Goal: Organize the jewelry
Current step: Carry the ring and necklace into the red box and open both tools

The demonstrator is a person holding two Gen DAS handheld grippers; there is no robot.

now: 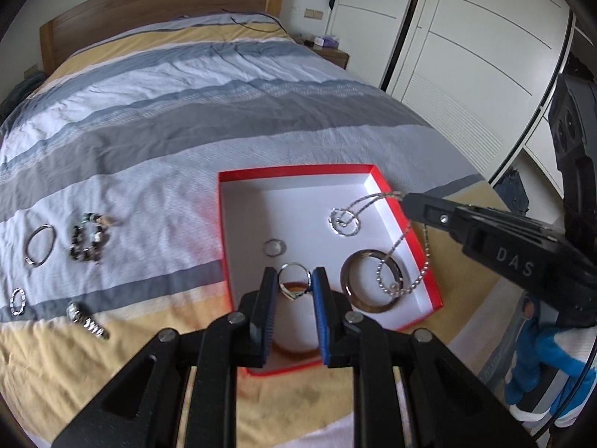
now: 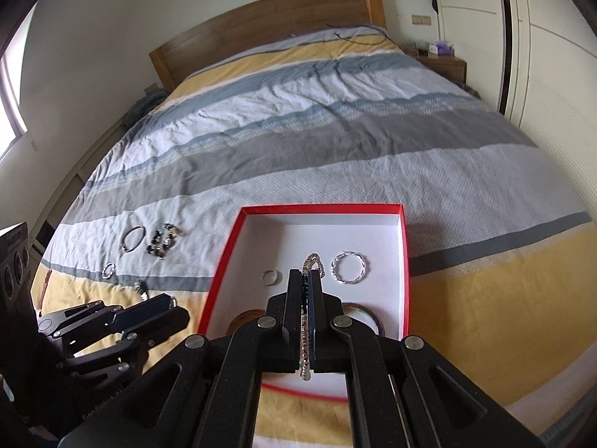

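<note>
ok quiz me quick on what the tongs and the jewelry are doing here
1. True or false: the right tongs are shut on a silver chain necklace.
2. What do the left tongs grip? A) a dark beaded bracelet B) a silver ring C) nothing
3. Fill in: the twisted silver hoop lies ___ the red box with the white lining.

Key: 1 true; 2 B; 3 inside
</note>
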